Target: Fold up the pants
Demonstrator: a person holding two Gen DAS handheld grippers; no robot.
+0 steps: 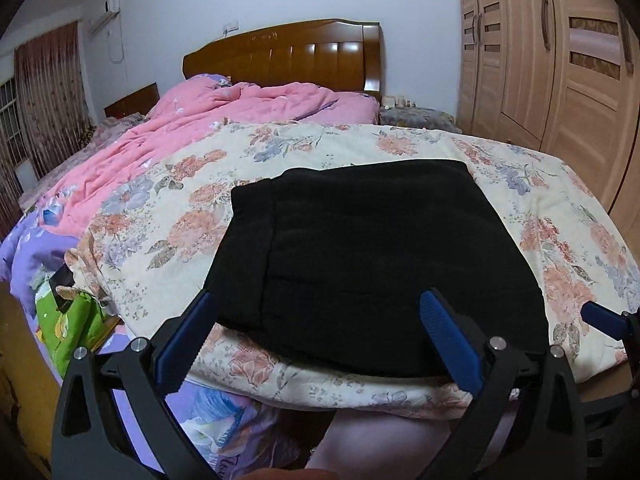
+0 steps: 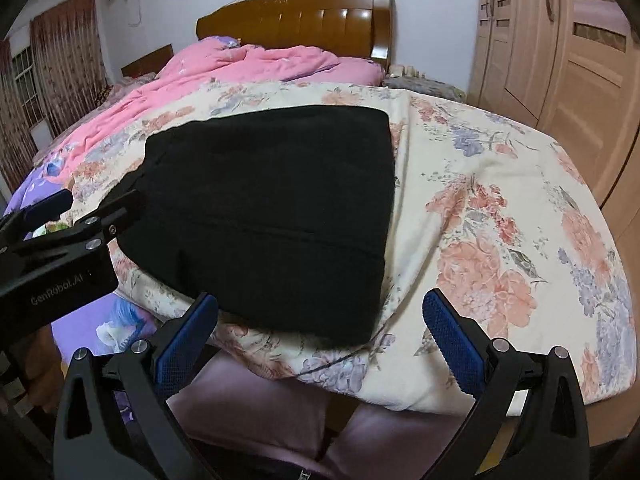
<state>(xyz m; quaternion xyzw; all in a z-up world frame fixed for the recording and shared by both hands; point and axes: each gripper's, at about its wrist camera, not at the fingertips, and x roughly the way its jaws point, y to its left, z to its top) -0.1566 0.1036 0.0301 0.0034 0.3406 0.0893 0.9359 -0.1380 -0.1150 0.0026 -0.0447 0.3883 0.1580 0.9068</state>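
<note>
Both sets of jaws stand wide apart and hold nothing: the left gripper [image 1: 320, 320] hovers over the near edge of the black pants [image 1: 372, 264], and the right gripper [image 2: 320, 320] frames their near right corner. The fold looks nearly finished, so a good next step is probably to press and square the edges gently without dragging the floral quilt [image 2: 500, 208]. The pants lie mid-frame as a compact, flat, layered rectangle, with a thicker band on the left.
</note>
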